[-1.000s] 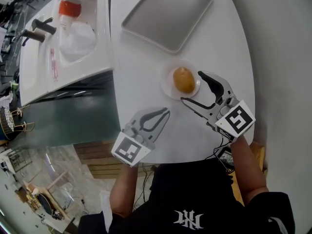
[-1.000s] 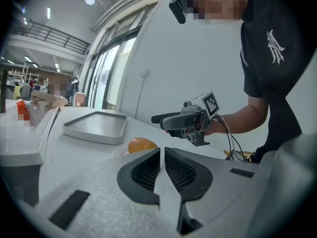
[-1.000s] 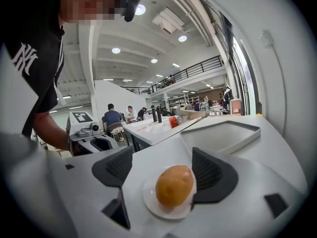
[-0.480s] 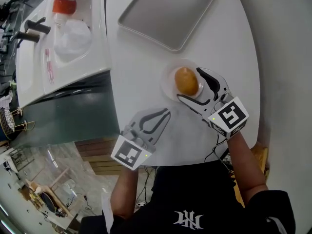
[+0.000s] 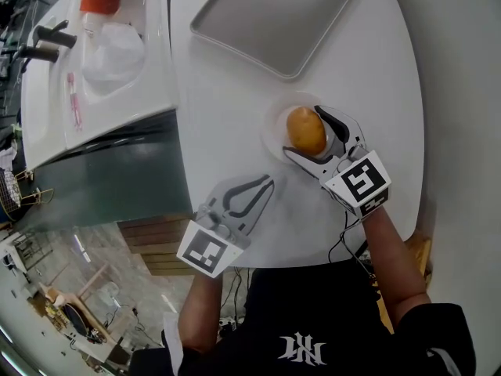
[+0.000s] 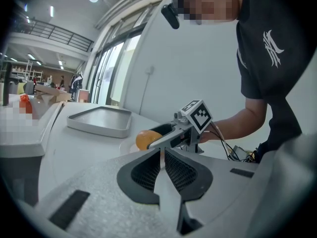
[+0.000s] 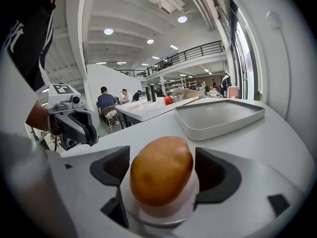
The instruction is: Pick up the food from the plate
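White round table (image 5: 235,92) under bright hall lights, and no readable words anywhere: only square black-and-white markers on the gripper cubes and a white emblem (image 5: 301,349) on the black shirt. The right gripper (image 5: 302,132), jaws just now opening wide, straddles the golden-brown food (image 5: 305,128) on its plate (image 5: 274,125), pads not pressing. The left gripper (image 5: 264,185) is closed on nothing, by the table's near edge. A grey tray (image 5: 274,18) lies beyond, bare tabletop between.
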Available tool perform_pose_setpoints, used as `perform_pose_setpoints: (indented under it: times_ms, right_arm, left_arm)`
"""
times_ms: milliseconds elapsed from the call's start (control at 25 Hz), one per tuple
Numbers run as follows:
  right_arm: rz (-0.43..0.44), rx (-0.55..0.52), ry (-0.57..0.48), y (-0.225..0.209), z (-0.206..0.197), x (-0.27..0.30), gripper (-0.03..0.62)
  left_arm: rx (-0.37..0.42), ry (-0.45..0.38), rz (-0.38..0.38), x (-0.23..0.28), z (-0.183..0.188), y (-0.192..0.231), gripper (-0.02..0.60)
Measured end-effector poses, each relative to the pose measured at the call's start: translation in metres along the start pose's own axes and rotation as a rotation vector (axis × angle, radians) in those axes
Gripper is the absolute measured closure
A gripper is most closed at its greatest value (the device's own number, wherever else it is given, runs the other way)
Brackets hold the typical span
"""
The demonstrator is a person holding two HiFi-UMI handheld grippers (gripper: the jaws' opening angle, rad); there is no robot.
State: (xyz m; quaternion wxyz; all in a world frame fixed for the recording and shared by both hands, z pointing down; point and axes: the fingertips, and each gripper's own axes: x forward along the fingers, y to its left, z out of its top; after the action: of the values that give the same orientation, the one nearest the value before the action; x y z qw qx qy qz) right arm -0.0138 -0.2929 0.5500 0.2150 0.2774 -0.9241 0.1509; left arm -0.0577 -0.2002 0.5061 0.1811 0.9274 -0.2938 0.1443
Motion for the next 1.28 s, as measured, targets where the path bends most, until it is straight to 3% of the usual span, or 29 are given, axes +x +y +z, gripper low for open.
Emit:
perform_pose_setpoints:
  times_ms: [640,880,1120,1280]
  right_arm:
    - [-0.001,-0.036,0.045,-0.002,-0.010,0.004,0.235]
    - [-0.003,-0.037,0.016,0.004,0.002,-0.014,0.235]
    - [-0.006,-0.025,-0.062,0.026,0.030,-0.053,0.235]
    - [-0.029,-0.031,-0.113,0.052,0.046,-0.094,0.235]
  left_arm:
    - [0.006,0.019,0.025,-0.001,-0.007,0.003,0.572]
    - [0.001,-0.004,0.041,-0.001,-0.002,-0.003,0.572]
    - [0.098,-0.018,0.041,-0.010,0.008,-0.022,0.574]
    - [0.112,-0.047,0.050,-0.028,0.021,-0.050,0.572]
